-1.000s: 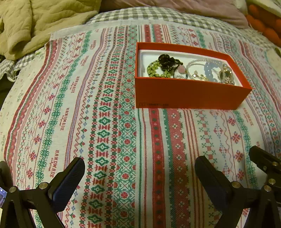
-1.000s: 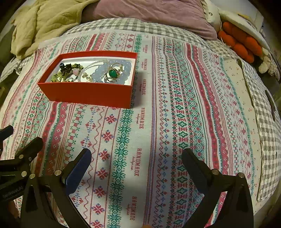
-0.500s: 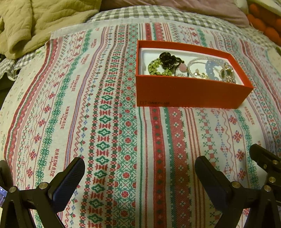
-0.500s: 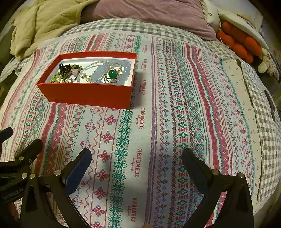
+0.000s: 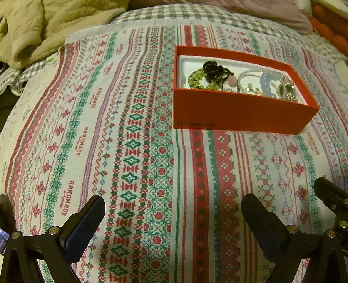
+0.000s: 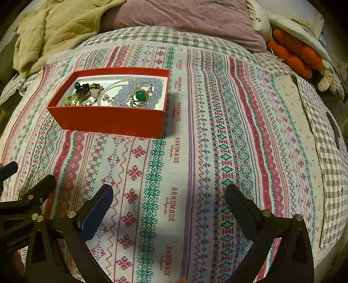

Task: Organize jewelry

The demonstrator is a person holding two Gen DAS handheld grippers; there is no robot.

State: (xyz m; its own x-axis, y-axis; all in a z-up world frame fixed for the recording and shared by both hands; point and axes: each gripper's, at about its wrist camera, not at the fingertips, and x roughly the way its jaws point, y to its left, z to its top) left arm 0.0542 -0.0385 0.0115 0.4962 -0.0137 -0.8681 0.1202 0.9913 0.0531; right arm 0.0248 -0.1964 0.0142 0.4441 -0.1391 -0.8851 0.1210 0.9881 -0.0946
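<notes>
A red open box [image 5: 239, 113] sits on the patterned cloth, up and right in the left wrist view and upper left in the right wrist view [image 6: 108, 122]. Inside lie a green bead bracelet [image 5: 196, 80], a black piece [image 5: 214, 69], a pale blue bead bracelet [image 6: 128, 93] and a gold ring with a green stone [image 6: 141, 95]. My left gripper [image 5: 173, 209] is open and empty, well short of the box. My right gripper [image 6: 168, 196] is open and empty, to the right of and short of the box.
A striped "HANDMADE" cloth [image 6: 195, 152] covers a checked bed. An olive quilted blanket [image 5: 43, 26] lies at the back left, a mauve pillow [image 6: 184, 17] at the back, and an orange plush toy [image 6: 293, 54] at the back right.
Both views have shifted slightly: the box sits a little lower and nearer in each. The jaws have stayed open.
</notes>
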